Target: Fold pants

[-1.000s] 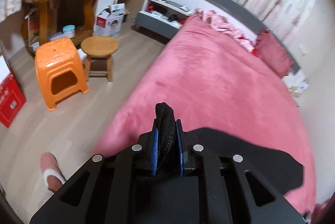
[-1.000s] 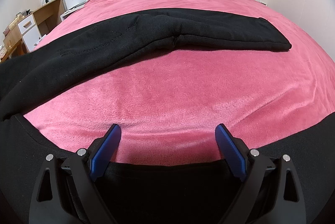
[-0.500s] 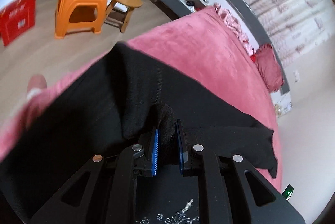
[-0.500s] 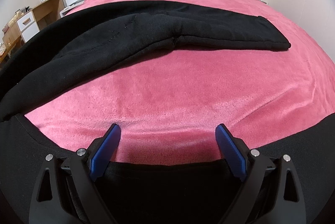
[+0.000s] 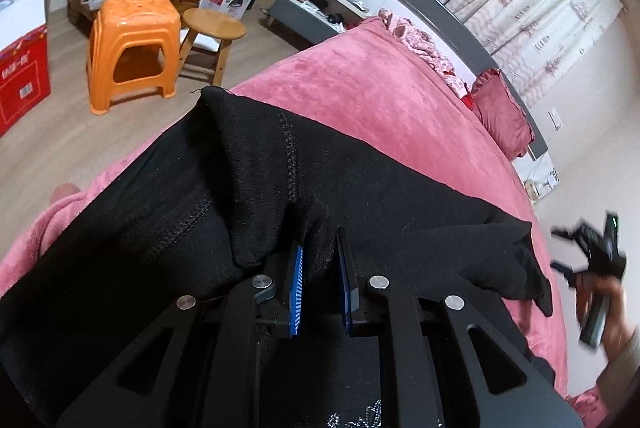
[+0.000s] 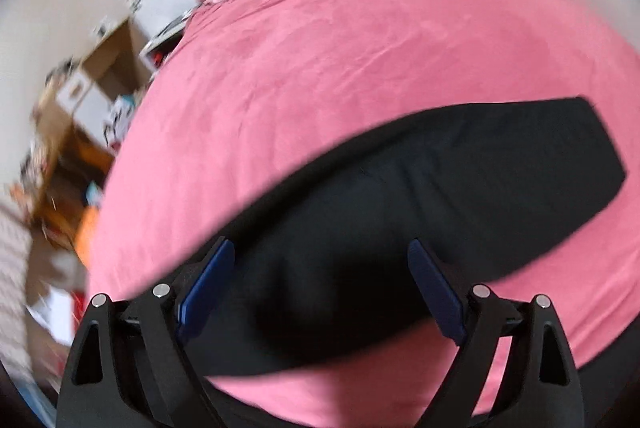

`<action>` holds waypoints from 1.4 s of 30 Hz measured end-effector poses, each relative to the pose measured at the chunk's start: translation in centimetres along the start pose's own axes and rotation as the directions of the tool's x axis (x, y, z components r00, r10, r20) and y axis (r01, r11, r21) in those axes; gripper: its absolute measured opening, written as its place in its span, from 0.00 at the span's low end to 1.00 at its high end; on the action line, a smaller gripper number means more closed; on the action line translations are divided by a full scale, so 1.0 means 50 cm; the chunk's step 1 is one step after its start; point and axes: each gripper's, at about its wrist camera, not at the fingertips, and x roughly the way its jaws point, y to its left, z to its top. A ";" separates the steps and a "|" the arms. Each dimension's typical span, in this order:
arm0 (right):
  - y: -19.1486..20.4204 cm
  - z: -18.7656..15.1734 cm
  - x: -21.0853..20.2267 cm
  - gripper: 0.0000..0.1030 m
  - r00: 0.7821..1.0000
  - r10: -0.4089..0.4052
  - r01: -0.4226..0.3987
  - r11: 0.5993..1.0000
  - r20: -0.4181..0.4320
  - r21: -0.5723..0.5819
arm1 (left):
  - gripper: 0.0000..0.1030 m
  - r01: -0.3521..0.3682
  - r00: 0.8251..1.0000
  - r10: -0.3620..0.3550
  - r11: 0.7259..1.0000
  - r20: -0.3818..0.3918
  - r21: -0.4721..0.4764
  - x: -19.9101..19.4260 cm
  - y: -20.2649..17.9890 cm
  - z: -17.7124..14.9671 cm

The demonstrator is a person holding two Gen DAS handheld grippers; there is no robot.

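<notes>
Pants (image 5: 360,196) are lying black across the pink bed (image 5: 380,96), and I have a bunched fold of them pinched hard between the nearly closed pads of my left gripper (image 5: 319,280). Compared with a second ago, when that pinch was held up with only bedspread ahead of it, the cloth now spreads out in front of and to both sides of the left fingers, with a seam running away from the tips and a corner of the fabric reaching toward the bed's edge. So I judge the carried part has been laid over onto the rest.

My right gripper (image 6: 320,288) is wide apart and has nothing between its pads; its jaws have just been closing slightly. In its own view, which is blurred, the pants (image 6: 440,188) now sit directly ahead of and under the fingertips, where half a second ago pink cover filled that space. From the left camera I can see that gripper off to the right, held in a hand (image 5: 612,324) clear of the bed.

To me this fold looks set down, and the left pinch is what remains to let go.
</notes>
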 end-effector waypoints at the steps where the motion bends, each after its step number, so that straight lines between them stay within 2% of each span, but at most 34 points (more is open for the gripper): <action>1: 0.006 0.013 0.015 0.86 1.000 -0.002 0.003 1.000 -0.018 0.027 | 0.13 0.000 1.000 0.000 1.000 0.003 0.005 0.001 -0.001 -0.002; 5: 0.005 0.066 0.067 0.85 0.998 -0.002 0.011 0.990 -0.068 0.138 | 0.13 0.004 1.000 -0.004 1.000 0.011 0.013 0.003 0.001 -0.005; 8: 0.002 0.074 0.090 0.75 0.996 -0.018 0.035 0.981 -0.091 0.188 | 0.13 0.008 1.000 -0.008 1.000 0.013 0.013 0.005 0.003 -0.007; 9: -0.002 0.076 0.097 0.65 0.995 -0.024 0.044 0.979 -0.102 0.200 | 0.13 0.008 1.000 -0.009 1.000 0.013 0.013 0.006 0.004 -0.007; 10: -0.008 0.075 0.106 0.50 0.993 -0.024 0.048 0.976 -0.117 0.210 | 0.13 0.010 1.000 -0.010 1.000 0.014 0.013 0.006 0.005 -0.008; 11: -0.010 0.073 0.114 0.42 0.992 -0.021 0.048 0.976 -0.127 0.214 | 0.13 0.011 1.000 -0.011 1.000 0.013 0.012 0.007 0.005 -0.008; 12: -0.014 0.071 0.119 0.30 0.991 -0.012 0.042 0.975 -0.136 0.216 | 0.13 0.015 1.000 -0.015 1.000 0.012 0.008 0.007 0.006 -0.007; 13: -0.021 0.068 0.121 0.22 0.990 0.006 0.024 0.976 -0.139 0.217 | 0.13 0.019 1.000 -0.019 1.000 0.010 0.003 0.007 0.009 -0.005; 15: -0.027 0.066 0.111 0.15 0.991 0.042 -0.015 0.978 -0.128 0.208 | 0.14 0.035 0.999 -0.035 0.999 0.000 -0.033 0.004 0.015 0.002; 19: -0.040 0.064 0.041 0.12 0.991 0.102 -0.088 0.983 -0.083 0.160 | 0.14 0.097 0.995 -0.097 0.980 0.009 -0.175 -0.018 0.023 0.046; 22: -0.054 0.056 -0.019 0.12 0.985 0.162 -0.154 0.977 -0.050 0.146 | 0.14 0.162 0.986 -0.150 0.969 0.077 -0.186 -0.056 0.010 0.093; 24: -0.064 0.040 -0.075 0.12 0.977 0.210 -0.205 0.970 -0.025 0.133 | 0.14 0.217 0.973 -0.195 0.957 0.126 -0.191 -0.088 0.005 0.126; 29: -0.084 -0.035 -0.195 0.12 0.954 0.298 -0.299 0.951 0.017 0.080 | 0.14 0.304 0.949 -0.266 0.916 0.169 -0.262 -0.134 0.021 0.165; 31: -0.099 -0.077 -0.236 0.12 0.943 0.330 -0.331 0.941 0.030 0.067 | 0.14 0.307 0.948 -0.269 0.911 0.168 -0.274 -0.150 0.031 0.161; 35: -0.126 -0.156 -0.280 0.12 0.928 0.370 -0.373 0.926 0.045 0.063 | 0.14 0.281 0.958 -0.250 0.918 0.144 -0.278 -0.174 0.054 0.130; 42: -0.167 -0.338 -0.308 0.12 0.940 0.341 -0.342 0.940 0.031 0.024 | 0.14 0.197 0.980 -0.191 0.908 0.053 -0.370 -0.186 0.119 0.066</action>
